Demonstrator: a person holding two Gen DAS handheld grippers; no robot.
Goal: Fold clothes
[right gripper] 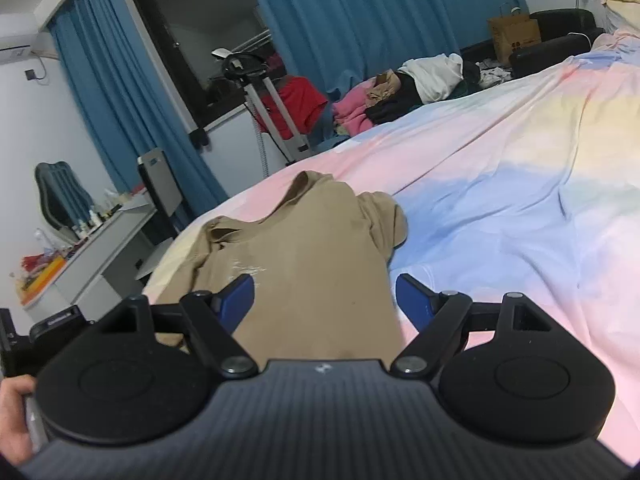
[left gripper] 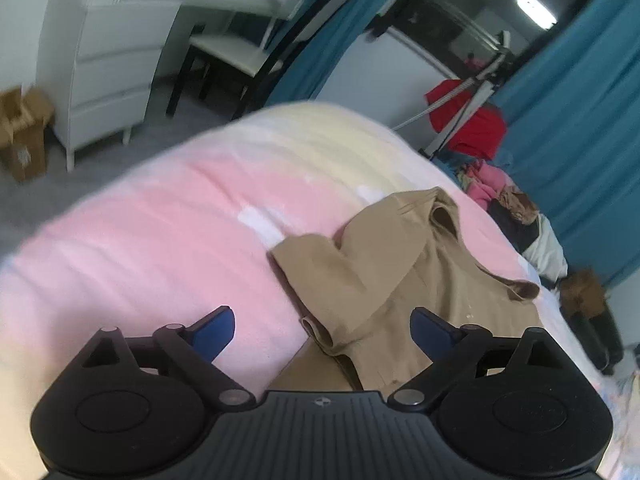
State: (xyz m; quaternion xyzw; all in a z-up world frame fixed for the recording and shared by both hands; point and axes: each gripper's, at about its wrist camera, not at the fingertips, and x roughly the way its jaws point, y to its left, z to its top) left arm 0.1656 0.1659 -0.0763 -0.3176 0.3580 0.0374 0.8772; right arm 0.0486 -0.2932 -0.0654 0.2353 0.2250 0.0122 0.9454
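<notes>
Tan shirt [left gripper: 404, 280] lies rumpled and partly folded on the bed [left gripper: 160, 240], near the edge that faces the blue curtains [left gripper: 580, 140]; one sleeve points toward the middle of the pink part of the cover, and the collar end sits farther from the cameras; in the right wrist view the same tan shirt [right gripper: 312, 256] reaches from the near edge of the bed up toward the far edge by the desk [right gripper: 100, 248], with a bunched sleeve on its right side over the blue patch of the cover.

Left gripper [left gripper: 322, 330] hangs above the near part of the shirt with its jaws spread wide; the blue fingertips [left gripper: 214, 330] stand well apart, one over bare pink cover, the other over the cloth; nothing is between the pads, and whether they touch the fabric I cannot tell.

Right gripper [right gripper: 325, 298] is likewise wide; its left blue finger [right gripper: 240, 300] shows against the tan cloth and its right one against the cover just beside the shirt's edge; the cloth runs under the gap, not pinched.

A person's hand [right gripper: 14, 420] shows at the lower left corner of the right wrist view.

A heap of clothes [right gripper: 400, 92] lies beyond the far edge of the bed, near the curtains; a white chest of drawers [left gripper: 108, 76] stands well away from the bed.
</notes>
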